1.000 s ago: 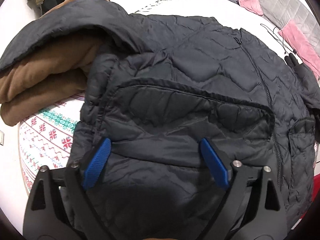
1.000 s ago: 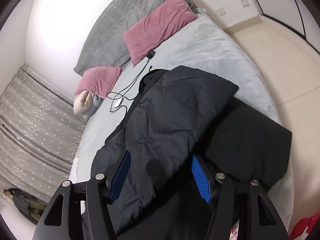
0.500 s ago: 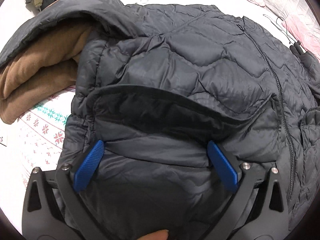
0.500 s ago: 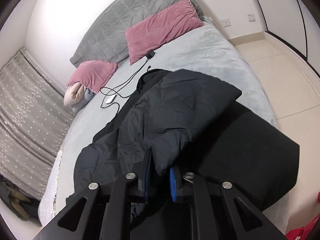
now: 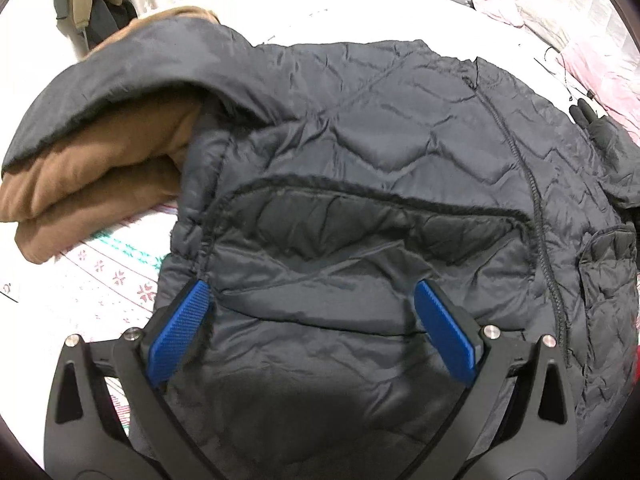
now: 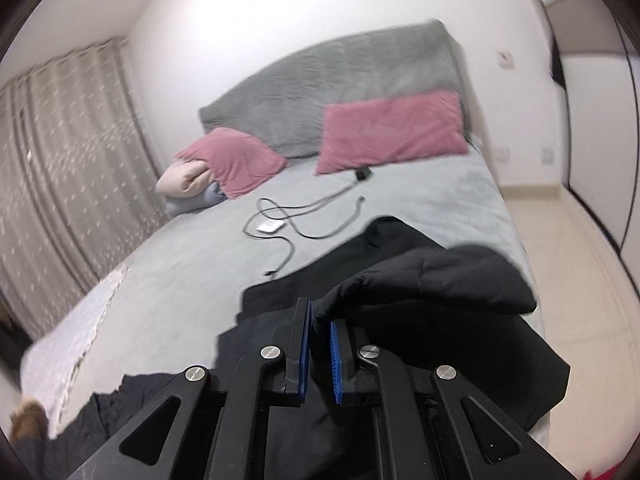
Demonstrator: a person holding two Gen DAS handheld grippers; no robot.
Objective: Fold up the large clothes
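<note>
A black quilted jacket (image 5: 400, 152) lies spread on the bed, zip running down its right side. My left gripper (image 5: 308, 320) is open, its blue pads (image 5: 180, 332) straddling the jacket's lower part just above the fabric. In the right wrist view my right gripper (image 6: 320, 344) is shut on a fold of the jacket's sleeve (image 6: 440, 284), lifted off the bed. More dark cloth (image 6: 500, 352) lies beneath it.
A folded brown garment (image 5: 100, 184) lies at the jacket's left on a snowflake-patterned cover (image 5: 104, 272). Two pink pillows (image 6: 392, 132), a grey headboard (image 6: 340, 80) and a black cable (image 6: 304, 216) are on the grey bed. Curtains hang left; the floor is right.
My right gripper closed on the sleeve fold and has lifted it, tilting the view up toward the headboard. My left gripper stayed open and shifted slightly over the jacket.
</note>
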